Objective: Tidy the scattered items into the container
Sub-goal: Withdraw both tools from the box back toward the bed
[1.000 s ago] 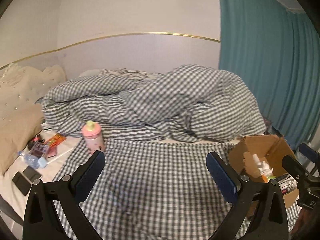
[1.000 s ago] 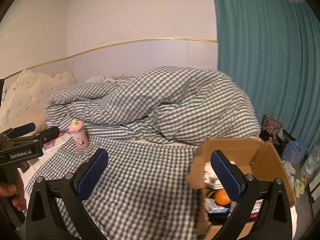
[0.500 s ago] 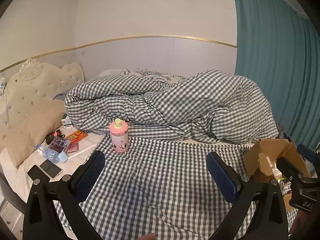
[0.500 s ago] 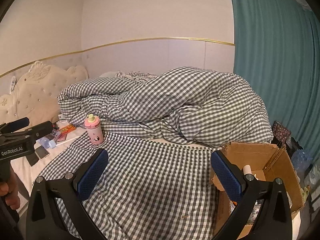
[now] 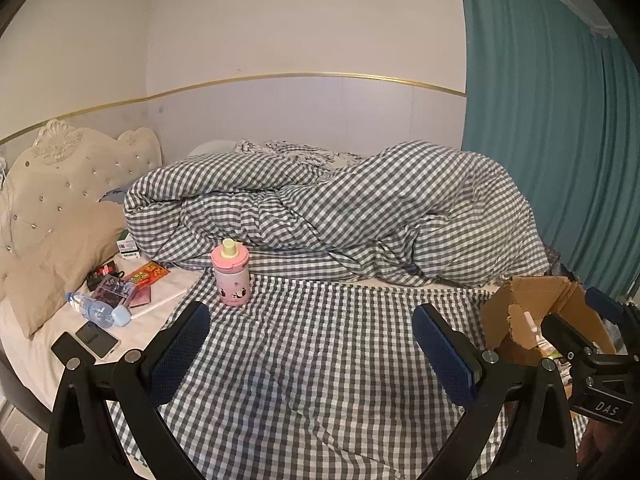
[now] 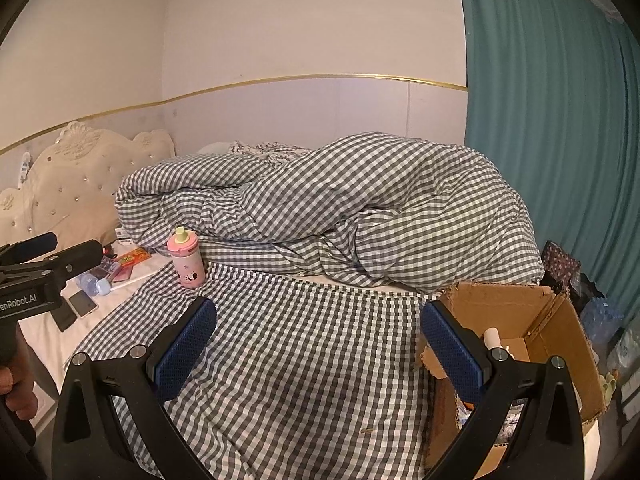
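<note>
A pink bottle (image 5: 231,276) (image 6: 187,258) with a yellow spout stands upright on the checked sheet. Left of it on the white sheet lie a clear water bottle (image 5: 98,311), two phones (image 5: 86,343), a red snack packet (image 5: 146,273) and small boxes. An open cardboard box (image 6: 520,330) (image 5: 540,312) holding several items sits at the bed's right edge. My left gripper (image 5: 310,348) is open and empty, well short of the pink bottle. My right gripper (image 6: 318,344) is open and empty, beside the box's left wall.
A bunched checked duvet (image 5: 340,208) fills the back of the bed. A beige pillow (image 5: 60,260) and padded headboard (image 5: 60,176) are at the left. A teal curtain (image 5: 552,140) hangs on the right. A person's hand (image 6: 16,384) holds the left gripper's handle.
Both views have swung left and pulled back: the pink bottle and the scattered items now sit nearer the middle, the cardboard box has slid to the right edge. Both grippers stay open.
</note>
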